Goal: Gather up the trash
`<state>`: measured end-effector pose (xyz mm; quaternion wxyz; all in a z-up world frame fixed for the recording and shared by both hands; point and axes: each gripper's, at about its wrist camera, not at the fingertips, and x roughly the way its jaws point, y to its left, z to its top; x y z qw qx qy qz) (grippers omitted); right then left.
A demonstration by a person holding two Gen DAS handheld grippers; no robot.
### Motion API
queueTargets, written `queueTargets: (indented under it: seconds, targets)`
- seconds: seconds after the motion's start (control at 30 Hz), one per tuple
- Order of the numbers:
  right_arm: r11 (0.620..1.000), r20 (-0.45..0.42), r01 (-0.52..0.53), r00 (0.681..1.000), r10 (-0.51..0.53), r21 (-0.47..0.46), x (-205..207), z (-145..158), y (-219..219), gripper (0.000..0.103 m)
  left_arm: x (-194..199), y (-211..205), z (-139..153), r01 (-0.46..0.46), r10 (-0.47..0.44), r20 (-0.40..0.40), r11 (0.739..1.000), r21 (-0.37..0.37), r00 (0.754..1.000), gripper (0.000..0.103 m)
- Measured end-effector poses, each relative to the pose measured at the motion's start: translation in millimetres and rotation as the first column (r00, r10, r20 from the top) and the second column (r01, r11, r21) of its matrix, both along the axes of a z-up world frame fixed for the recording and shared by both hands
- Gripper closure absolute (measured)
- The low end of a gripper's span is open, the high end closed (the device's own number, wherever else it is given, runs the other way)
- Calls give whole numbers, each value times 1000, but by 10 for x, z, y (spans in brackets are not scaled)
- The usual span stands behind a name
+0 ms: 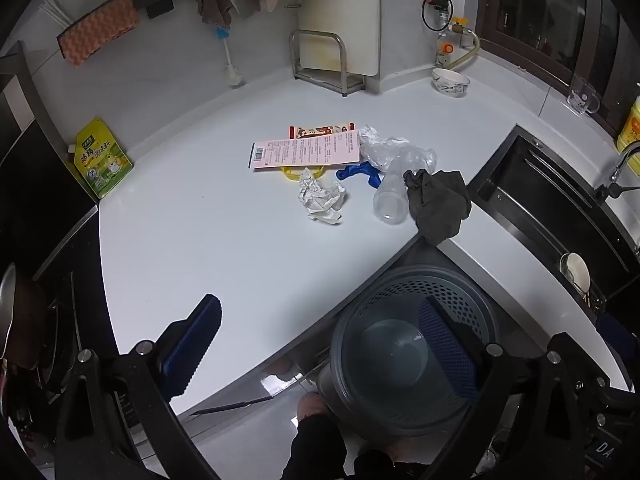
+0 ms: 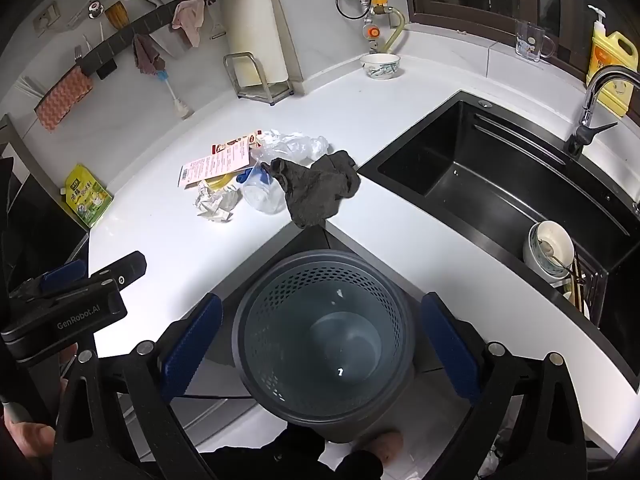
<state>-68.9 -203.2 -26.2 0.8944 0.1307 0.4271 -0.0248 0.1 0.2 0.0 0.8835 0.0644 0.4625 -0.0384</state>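
White corner countertop (image 1: 224, 248), catalogued left to right.

- Yellow-green seasoning pouch (image 1: 102, 158): leaning at the far left edge of the counter, well apart from the trash.
- Pink printed card (image 1: 306, 152): lying flat near the middle of the counter, partly covering a yellow ring (image 1: 290, 172); a red-brown wrapper (image 1: 320, 130) lies just behind it.
- Crumpled white paper (image 1: 322, 200): in front of the card, just beside the yellow ring.
- Blue scrap (image 1: 360, 172): between the paper and the clear plastic cup (image 1: 390, 196), which lies on its side.
- Crumpled clear plastic (image 1: 384, 148): behind the cup, touching the card's right end.
- Dark grey cloth (image 1: 438, 204): at the inner corner of the counter, touching the cup and drooping over the edge.
- Grey perforated bin (image 2: 324, 340): on the floor below that corner, directly under the cloth; nearly bare inside, a few pale specks only.
- Black sink (image 2: 500, 184): set in the right-hand run of counter, with stacked bowls (image 2: 550, 248) at its near end.
- Left gripper (image 1: 320, 344): jaws spread wide, nothing between them, held over the counter edge and bin.
- Right gripper (image 2: 320, 344): jaws spread wide, nothing held, framing the bin's mouth from above.
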Motion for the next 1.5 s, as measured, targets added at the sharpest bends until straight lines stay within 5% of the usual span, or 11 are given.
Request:
queueTargets:
  seconds: [1.5]
  targets:
    - [1000, 15, 8, 1000, -7, -3, -13, 68, -35, 8, 18, 112, 59, -9, 9, 18, 1000, -3, 1000, 6]
